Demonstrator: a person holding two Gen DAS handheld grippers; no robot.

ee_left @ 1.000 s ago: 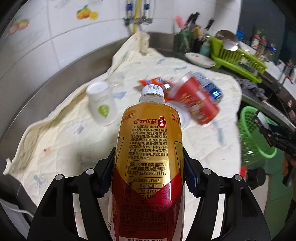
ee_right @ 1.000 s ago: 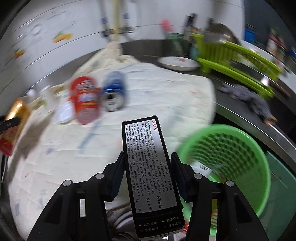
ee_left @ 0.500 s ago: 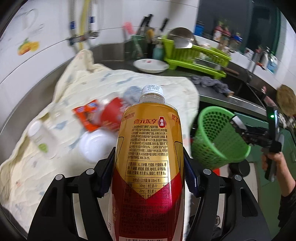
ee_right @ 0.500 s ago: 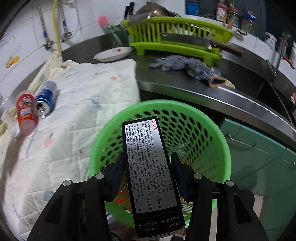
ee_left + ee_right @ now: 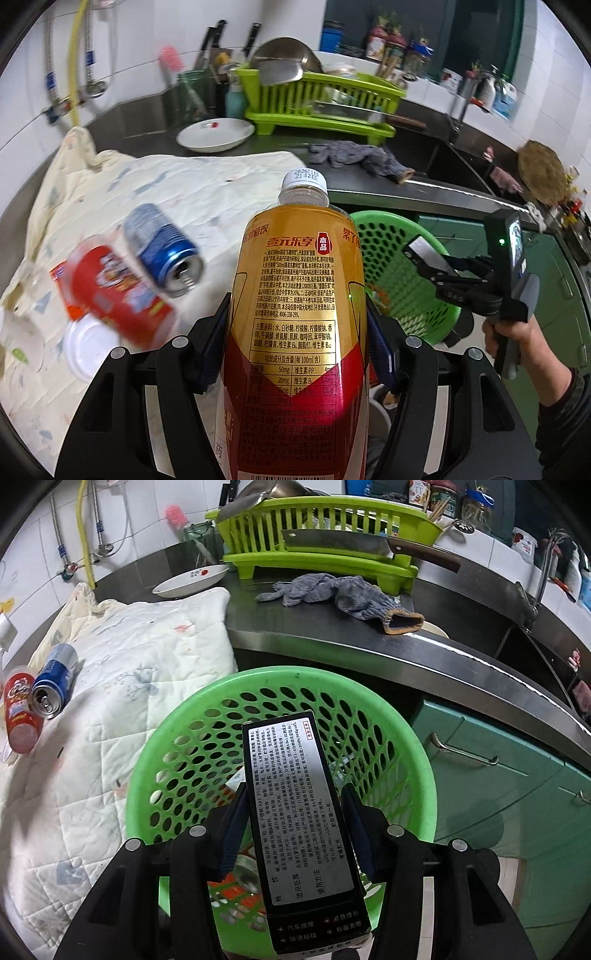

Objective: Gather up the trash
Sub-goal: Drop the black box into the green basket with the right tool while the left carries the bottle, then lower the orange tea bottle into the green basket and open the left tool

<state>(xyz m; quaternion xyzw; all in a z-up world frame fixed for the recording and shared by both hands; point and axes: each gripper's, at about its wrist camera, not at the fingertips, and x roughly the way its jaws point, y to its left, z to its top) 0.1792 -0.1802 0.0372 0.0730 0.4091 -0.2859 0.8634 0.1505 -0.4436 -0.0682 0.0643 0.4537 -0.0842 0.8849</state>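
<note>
My left gripper (image 5: 297, 325) is shut on a gold and red drink bottle (image 5: 299, 302) with a white cap, held over the quilt's edge. Behind it stands the green perforated basket (image 5: 402, 266). My right gripper (image 5: 295, 827) is shut on a black and silver flat box (image 5: 299, 812), hanging over the basket's mouth (image 5: 221, 709); that gripper (image 5: 424, 258) also shows at the right of the left wrist view. On the quilt lie a red snack can (image 5: 118, 291), a blue drink can (image 5: 162, 254), a white lid (image 5: 88, 347) and an orange wrapper (image 5: 61, 277).
A cream quilt (image 5: 122, 686) covers the steel counter (image 5: 369, 635). Farther back are a white plate (image 5: 192, 579), a grey glove (image 5: 343, 594), a lime dish rack (image 5: 317, 539) with a cleaver (image 5: 369, 546). Green cabinet doors (image 5: 517, 794) stand right of the basket. Some scraps lie in the basket.
Both grippers have swung right, away from the quilt toward the basket. The right one with the box now hangs over the basket's opening; the left one with the bottle has neared the quilt's edge.
</note>
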